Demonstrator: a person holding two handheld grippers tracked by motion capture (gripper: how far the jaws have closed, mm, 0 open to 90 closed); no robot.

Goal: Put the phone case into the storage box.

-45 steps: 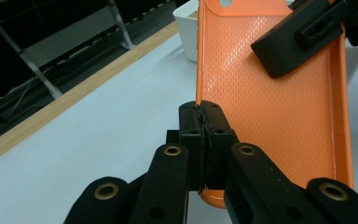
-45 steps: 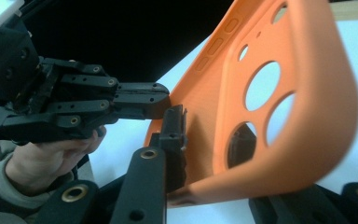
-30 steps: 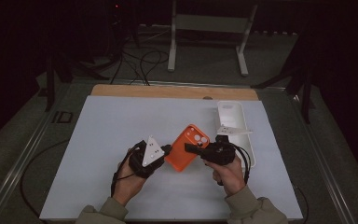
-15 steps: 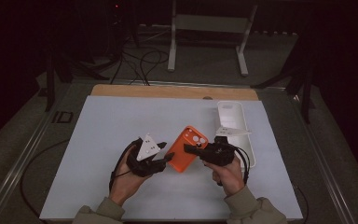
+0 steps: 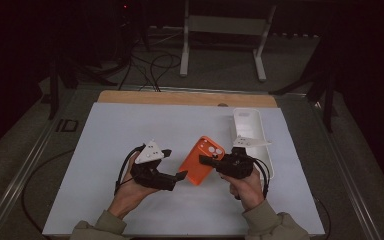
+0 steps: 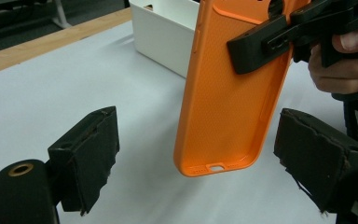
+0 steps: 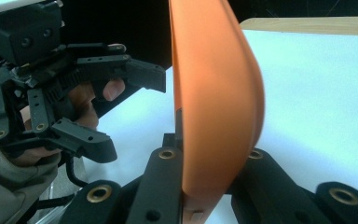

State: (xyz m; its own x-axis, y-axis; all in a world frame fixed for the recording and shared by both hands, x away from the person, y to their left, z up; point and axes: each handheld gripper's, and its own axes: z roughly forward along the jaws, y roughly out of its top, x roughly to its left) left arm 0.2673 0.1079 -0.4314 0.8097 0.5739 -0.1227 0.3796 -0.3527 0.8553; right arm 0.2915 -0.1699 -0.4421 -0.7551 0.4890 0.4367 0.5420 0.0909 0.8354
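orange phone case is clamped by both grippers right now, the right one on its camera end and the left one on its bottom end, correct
Not quite: the right gripper does clamp the orange phone case, but the left gripper has just opened. In the left gripper view its pads stand apart from the case.

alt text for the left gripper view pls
An orange phone case hangs upright over a white table, clamped by the right gripper. The left gripper has just been opening, jaws apart, not touching it. A white bin stands behind.
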